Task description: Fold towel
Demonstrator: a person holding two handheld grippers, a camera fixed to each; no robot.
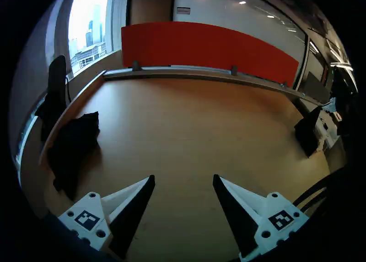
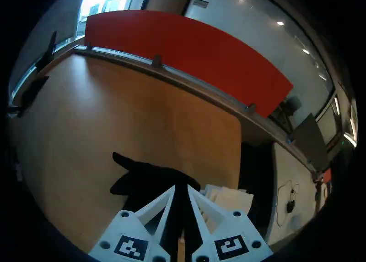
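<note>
A black towel (image 2: 146,182) lies crumpled on the wooden table (image 2: 114,115), close to its right edge. My right gripper (image 2: 181,187) is shut on the towel's near edge, and dark cloth fills the narrow slit between its fingers. In the left gripper view that towel shows as a raised dark peak (image 1: 309,131) at the table's right edge, with white gripper parts just behind it. My left gripper (image 1: 183,179) hangs open over bare tabletop (image 1: 192,124) with nothing between its fingers, far from the towel.
A second dark cloth (image 1: 73,147) is heaped at the table's left edge, with a dark chair (image 1: 56,85) behind it. A red partition (image 1: 206,46) lines the far edge. Pale stacked items (image 2: 231,199) sit beyond the right edge.
</note>
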